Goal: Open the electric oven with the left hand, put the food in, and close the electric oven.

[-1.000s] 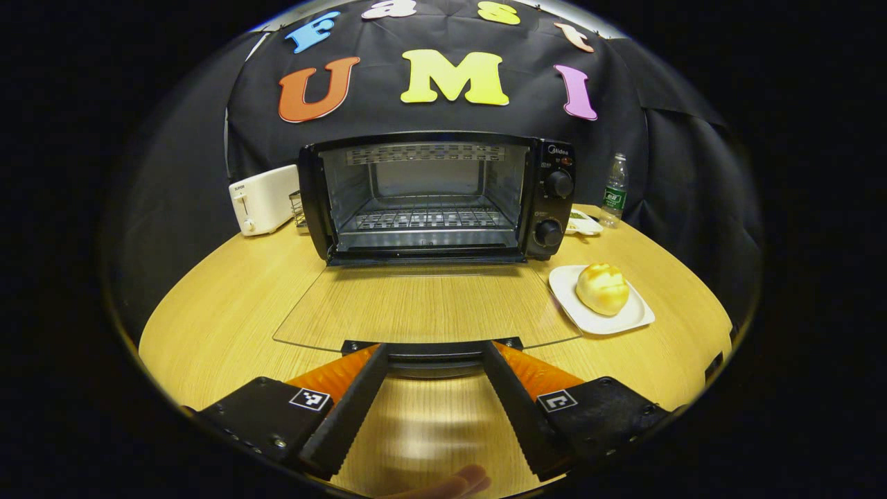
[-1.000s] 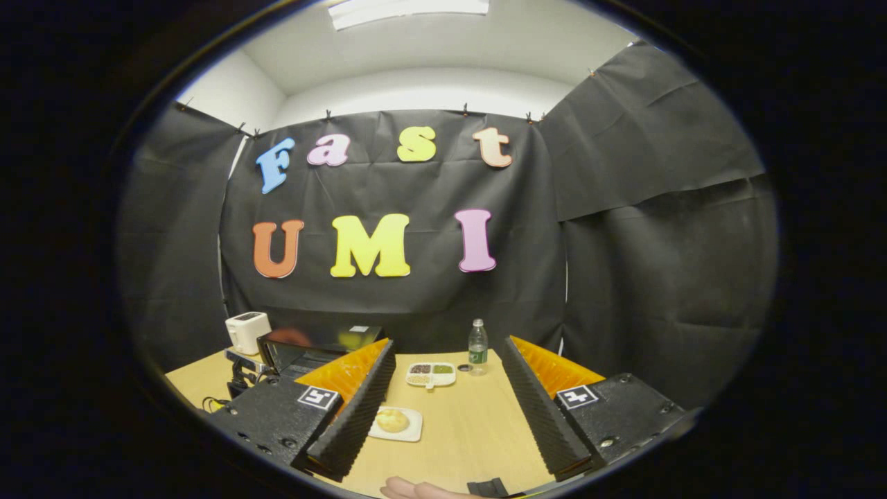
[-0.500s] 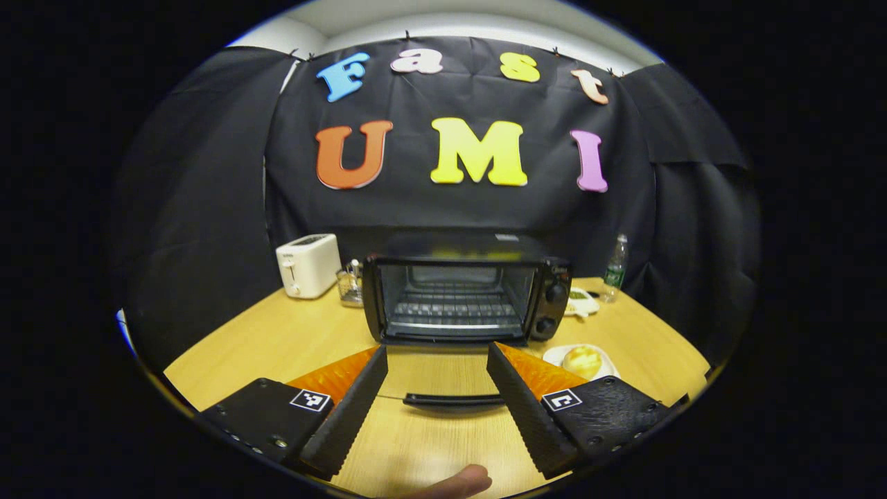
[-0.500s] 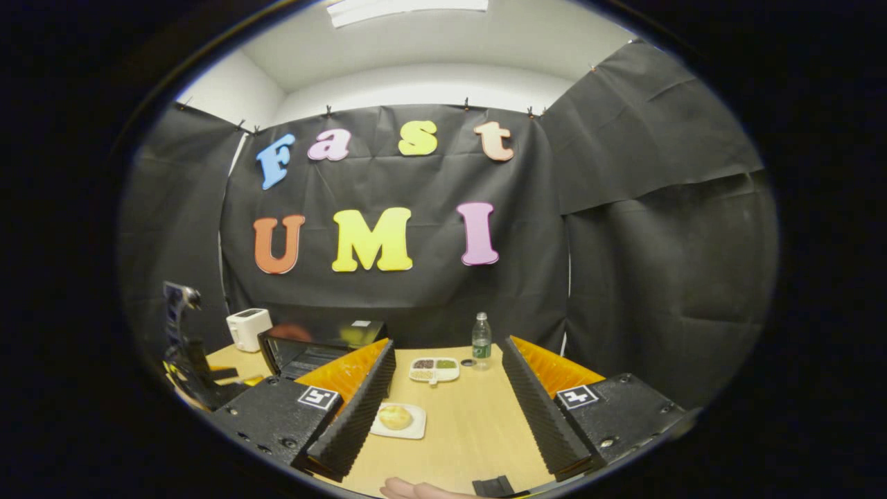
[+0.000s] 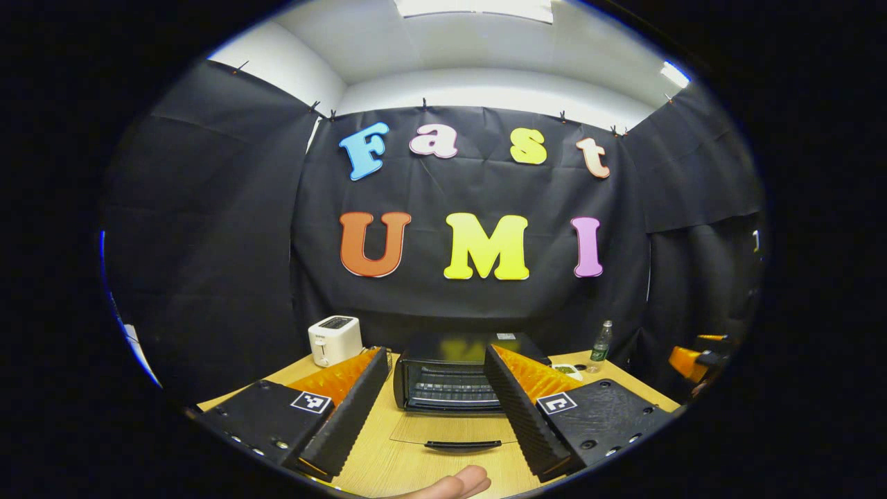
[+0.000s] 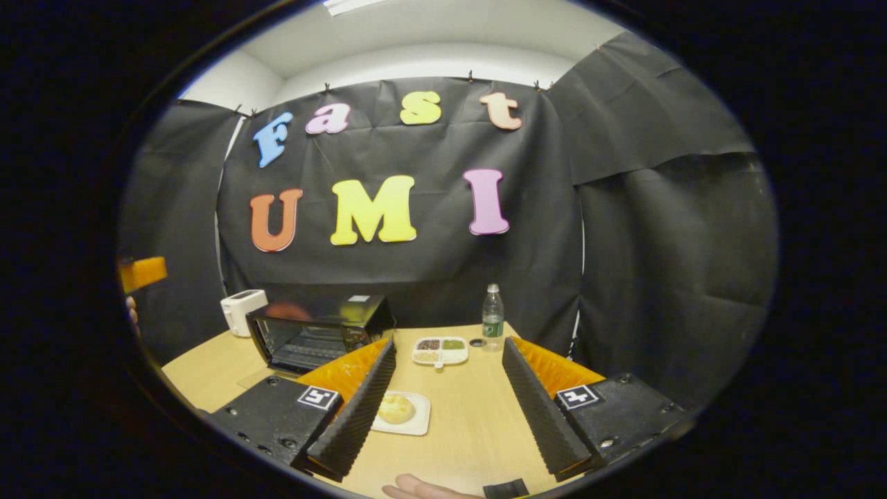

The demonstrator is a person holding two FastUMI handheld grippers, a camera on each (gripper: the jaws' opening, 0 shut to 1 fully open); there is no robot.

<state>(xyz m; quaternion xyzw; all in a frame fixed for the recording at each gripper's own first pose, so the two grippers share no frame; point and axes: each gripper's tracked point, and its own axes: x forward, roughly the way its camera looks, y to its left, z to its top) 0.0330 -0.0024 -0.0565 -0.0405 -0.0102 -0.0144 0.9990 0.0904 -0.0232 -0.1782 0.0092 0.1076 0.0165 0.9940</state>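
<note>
Writing: the oven's small sticker, the bottle label and the finger tags are all too small or blurry to read.
Left gripper [image 5: 433,398]: held up and back from the table [image 5: 409,464], fingers spread wide, nothing between them, pointing at the oven [image 5: 461,381].
Oven: door [image 5: 457,433] flat down on the table, rack bare inside.
Right gripper [image 6: 443,391]: wide too, holding nothing, hovering over the table near the bun [image 6: 396,409].
Bun: on a white plate [image 6: 419,423], right of the oven.
Also around: toaster [image 5: 335,339], bottle [image 6: 492,319], snack tray [image 6: 440,351].
Hands: a fingertip [image 5: 461,482] peeks in under each gripper.
</note>
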